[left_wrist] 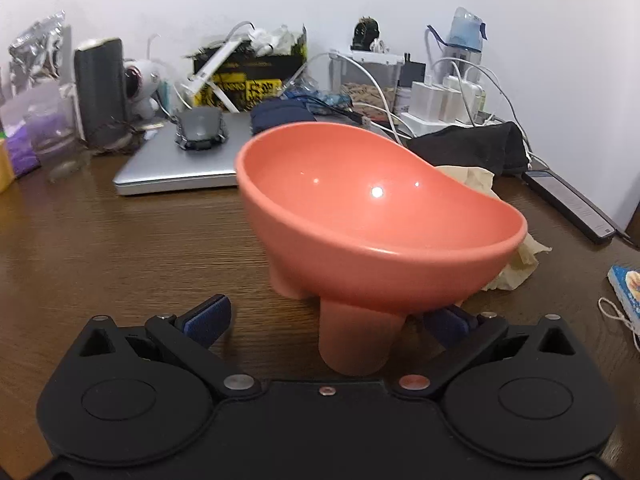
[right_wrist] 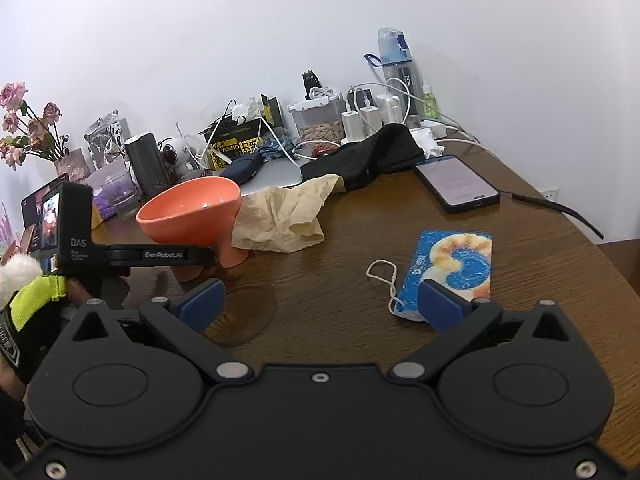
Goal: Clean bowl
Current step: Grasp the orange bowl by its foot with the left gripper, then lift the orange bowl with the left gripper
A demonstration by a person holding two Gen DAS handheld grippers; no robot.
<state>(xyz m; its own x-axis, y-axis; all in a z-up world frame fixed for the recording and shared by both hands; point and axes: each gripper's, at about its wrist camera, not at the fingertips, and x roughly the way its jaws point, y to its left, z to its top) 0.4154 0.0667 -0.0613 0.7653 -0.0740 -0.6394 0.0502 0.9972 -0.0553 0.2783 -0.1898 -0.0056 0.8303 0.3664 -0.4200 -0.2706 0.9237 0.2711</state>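
With the left gripper (left_wrist: 326, 322) jaws apart around a leg of the footed coral plastic bowl (left_wrist: 372, 216), a firm clamp there should steady it, while the right gripper (right_wrist: 320, 304), jaws apart and empty, should fetch the crumpled beige paper towel (right_wrist: 280, 216) just beside the bowl.

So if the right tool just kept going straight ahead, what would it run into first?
Probably the blue sponge on the table: it lies just ahead, by the right tool's right finger. Dead centre looks free; depth is unclear.
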